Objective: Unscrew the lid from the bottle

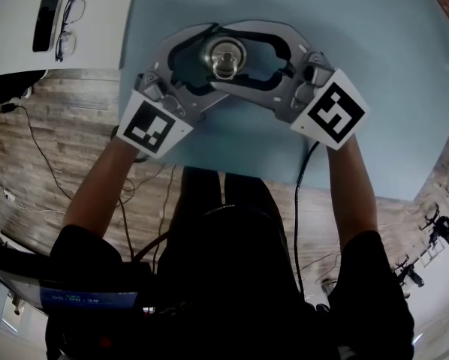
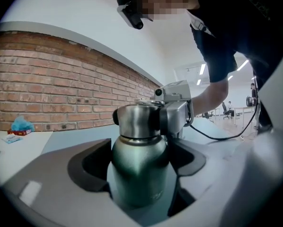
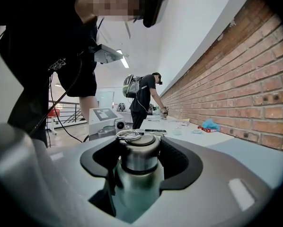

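A steel bottle (image 2: 139, 174) stands upright on the light blue table (image 1: 375, 66). Its green-tinted body sits between the dark pads of my left gripper (image 2: 139, 167), which is shut on it. My right gripper (image 3: 139, 157) comes from the opposite side, and its pads clamp the shiny lid (image 3: 140, 152), which has a wire ring on top. From the head view the lid (image 1: 224, 57) shows from above, with the left gripper (image 1: 209, 60) and right gripper (image 1: 238, 57) wrapped around it from either side. The lid sits on the bottle's neck.
A phone (image 1: 48, 17) and glasses (image 1: 68, 25) lie on a white table at the far left. A brick wall runs along the table's far side. A cable (image 1: 299, 201) hangs from the right gripper. Another person (image 3: 144, 98) works at a distant table.
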`<control>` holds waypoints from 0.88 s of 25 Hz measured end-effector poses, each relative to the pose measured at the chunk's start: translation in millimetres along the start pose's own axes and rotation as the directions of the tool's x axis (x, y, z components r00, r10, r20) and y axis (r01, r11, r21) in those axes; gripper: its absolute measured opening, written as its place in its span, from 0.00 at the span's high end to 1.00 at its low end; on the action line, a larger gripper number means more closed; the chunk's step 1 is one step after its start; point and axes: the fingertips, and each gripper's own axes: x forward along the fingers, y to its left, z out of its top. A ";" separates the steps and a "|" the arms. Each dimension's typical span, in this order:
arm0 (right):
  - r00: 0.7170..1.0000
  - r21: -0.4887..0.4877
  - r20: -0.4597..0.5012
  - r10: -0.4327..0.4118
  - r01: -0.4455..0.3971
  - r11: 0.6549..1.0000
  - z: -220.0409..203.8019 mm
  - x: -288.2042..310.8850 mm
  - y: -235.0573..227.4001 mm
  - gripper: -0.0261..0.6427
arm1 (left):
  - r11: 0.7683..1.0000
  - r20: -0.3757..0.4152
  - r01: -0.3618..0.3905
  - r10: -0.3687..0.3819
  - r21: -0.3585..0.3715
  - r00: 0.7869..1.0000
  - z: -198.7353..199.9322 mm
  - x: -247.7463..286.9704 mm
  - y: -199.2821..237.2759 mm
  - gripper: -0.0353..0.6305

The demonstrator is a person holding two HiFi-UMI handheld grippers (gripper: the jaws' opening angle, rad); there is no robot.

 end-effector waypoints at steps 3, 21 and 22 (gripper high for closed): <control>1.000 0.004 -0.003 -0.023 0.023 1.000 -0.5 -0.2 -0.6 0.56 | 1.000 -0.004 -0.010 0.010 0.010 1.000 0.7 0.4 0.7 0.40; 0.996 -0.007 -0.045 -0.076 0.076 0.997 -6.5 0.0 -1.2 0.50 | 0.998 -0.010 -0.063 0.063 0.018 0.998 0.3 4.3 4.5 0.39; 0.995 -0.006 -0.046 -0.083 0.083 0.997 -6.9 -0.4 -1.3 0.49 | 0.997 -0.014 -0.068 0.068 0.019 0.998 -0.2 4.3 4.6 0.38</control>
